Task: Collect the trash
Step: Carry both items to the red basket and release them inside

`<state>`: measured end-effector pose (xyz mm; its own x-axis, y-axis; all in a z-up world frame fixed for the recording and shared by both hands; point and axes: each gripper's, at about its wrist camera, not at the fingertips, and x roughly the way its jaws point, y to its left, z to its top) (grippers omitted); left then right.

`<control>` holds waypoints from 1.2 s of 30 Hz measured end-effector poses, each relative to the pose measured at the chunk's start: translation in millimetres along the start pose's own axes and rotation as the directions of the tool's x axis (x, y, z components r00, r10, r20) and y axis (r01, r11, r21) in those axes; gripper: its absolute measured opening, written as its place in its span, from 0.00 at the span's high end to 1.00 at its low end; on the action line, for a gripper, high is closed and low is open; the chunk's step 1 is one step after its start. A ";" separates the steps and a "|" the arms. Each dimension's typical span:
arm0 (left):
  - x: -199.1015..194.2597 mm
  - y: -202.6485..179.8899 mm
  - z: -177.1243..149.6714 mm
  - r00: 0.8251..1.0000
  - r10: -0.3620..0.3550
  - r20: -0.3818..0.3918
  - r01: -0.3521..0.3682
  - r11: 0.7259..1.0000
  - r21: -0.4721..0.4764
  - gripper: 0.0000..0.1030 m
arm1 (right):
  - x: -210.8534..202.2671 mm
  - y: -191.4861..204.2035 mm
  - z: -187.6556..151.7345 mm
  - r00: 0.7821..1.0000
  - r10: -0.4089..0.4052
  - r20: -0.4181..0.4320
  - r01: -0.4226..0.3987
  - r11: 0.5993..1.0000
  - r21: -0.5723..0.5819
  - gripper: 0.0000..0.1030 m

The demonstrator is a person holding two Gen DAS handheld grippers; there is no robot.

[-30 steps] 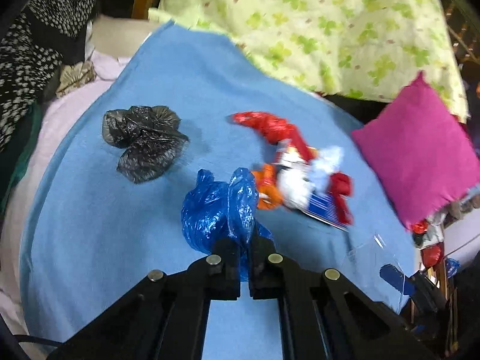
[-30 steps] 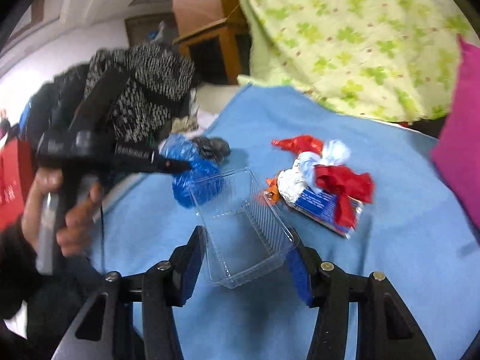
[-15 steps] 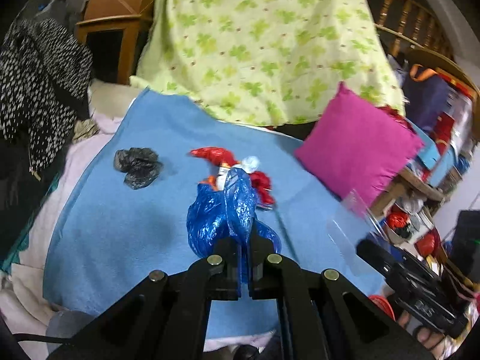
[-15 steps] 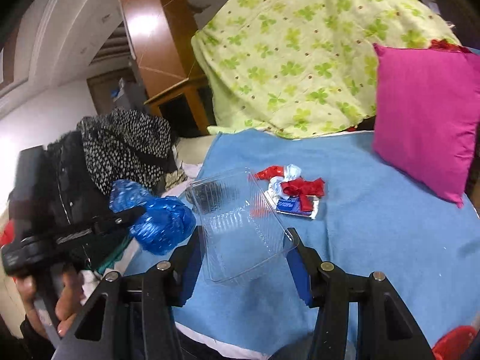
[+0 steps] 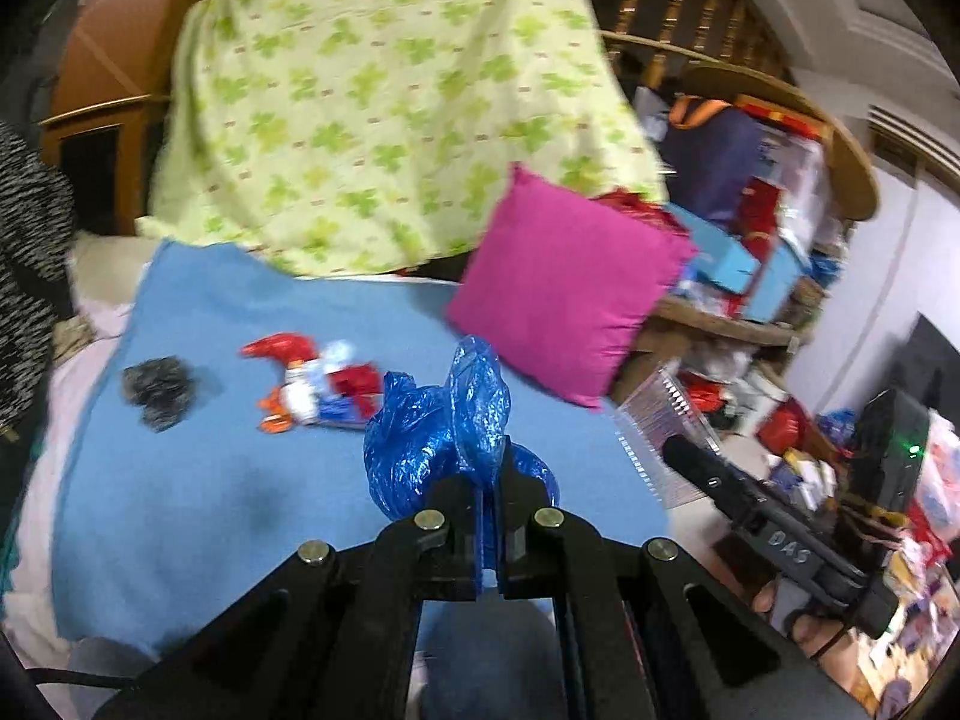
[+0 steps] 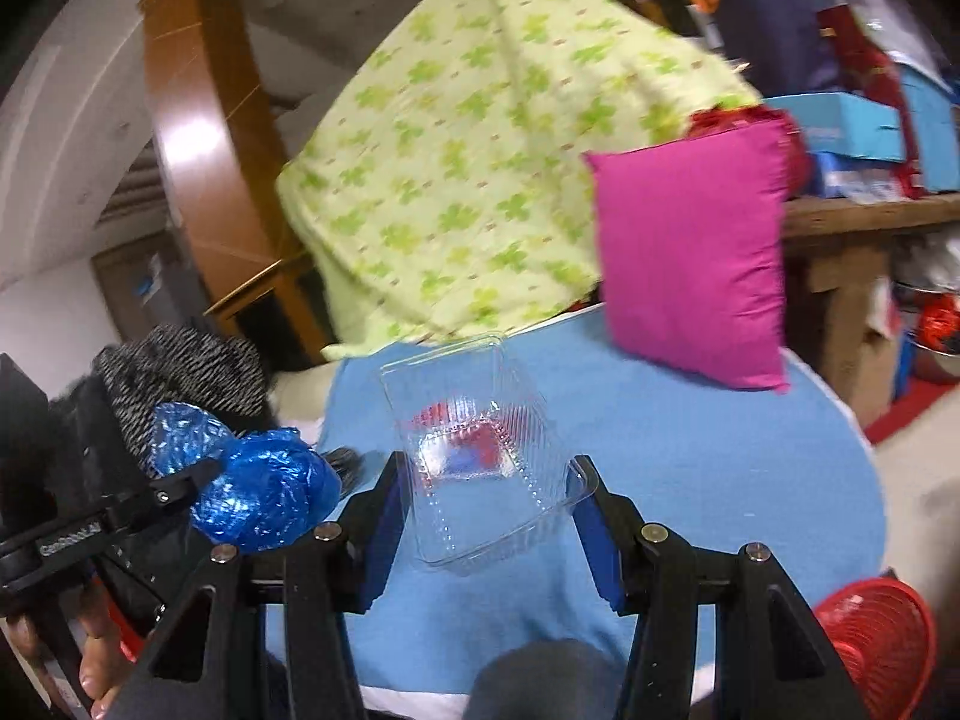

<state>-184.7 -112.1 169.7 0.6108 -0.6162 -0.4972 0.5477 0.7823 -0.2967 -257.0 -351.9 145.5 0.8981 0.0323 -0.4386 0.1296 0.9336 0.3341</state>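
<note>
My left gripper (image 5: 489,480) is shut on a crumpled blue plastic bag (image 5: 438,426) and holds it up in the air above the blue blanket (image 5: 210,480); the bag also shows in the right wrist view (image 6: 258,492). My right gripper (image 6: 486,498) is shut on a clear plastic container (image 6: 474,438), held between its blue pads above the blanket; it also shows at the right in the left wrist view (image 5: 660,426). A black crumpled bag (image 5: 157,389) and a heap of red, white and blue wrappers (image 5: 312,381) lie on the blanket.
A magenta cushion (image 5: 570,294) and a green-patterned sheet (image 5: 384,102) stand behind the blanket. A red mesh basket (image 6: 876,636) sits low at the right. Cluttered shelves (image 5: 750,228) stand at the right, dark patterned clothing (image 6: 180,372) at the left.
Both grippers have lifted and pulled back from the blanket with their loads; the views now take in more of the room. The black bag and wrappers stay on the blanket.
</note>
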 end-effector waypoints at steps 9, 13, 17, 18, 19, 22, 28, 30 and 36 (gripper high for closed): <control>29.7 -91.1 7.6 0.963 -0.260 -0.069 0.266 0.959 0.095 0.98 | -95.3 -77.9 4.5 0.960 -0.261 0.097 0.249 0.961 0.123 0.46; 63.3 -135.3 -4.0 0.918 -0.355 -0.177 0.377 0.920 0.109 0.98 | -117.1 -124.1 -10.6 0.922 -0.383 0.053 0.369 0.913 0.173 0.46; 101.7 -172.4 -29.9 0.885 -0.378 -0.273 0.425 0.894 0.142 0.98 | -123.6 -171.5 -35.9 0.880 -0.474 0.005 0.458 0.854 0.247 0.46; 111.8 -180.6 -39.0 0.875 -0.382 -0.296 0.438 0.887 0.149 0.98 | -121.9 -183.1 -44.4 0.870 -0.493 -0.016 0.480 0.838 0.261 0.46; 123.4 -189.3 -49.3 0.863 -0.386 -0.325 0.451 0.879 0.154 0.98 | -121.2 -194.4 -53.0 0.861 -0.506 -0.041 0.497 0.823 0.275 0.46; 156.9 -212.0 -81.5 0.835 -0.376 -0.402 0.471 0.866 0.169 0.98 | -114.0 -225.7 -79.0 0.851 -0.510 -0.125 0.521 0.791 0.321 0.46; 203.1 -236.0 -128.3 0.764 -0.352 -0.540 0.498 0.855 0.147 0.98 | -113.7 -265.0 -116.9 0.819 -0.533 -0.212 0.573 0.738 0.356 0.46; 219.3 -245.8 -139.9 0.749 -0.332 -0.574 0.498 0.853 0.157 0.98 | -116.4 -272.8 -128.1 0.813 -0.534 -0.233 0.582 0.724 0.371 0.45; 249.6 -264.9 -162.2 0.720 -0.274 -0.637 0.489 0.852 0.186 0.97 | -114.3 -294.8 -145.8 0.815 -0.513 -0.268 0.578 0.692 0.432 0.45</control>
<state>-270.1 -458.4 -8.1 -0.0745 -0.6006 -0.7961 0.8720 0.3481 -0.3441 -459.1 -578.9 -24.5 0.5531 -0.3572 -0.7527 0.7903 0.5109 0.3383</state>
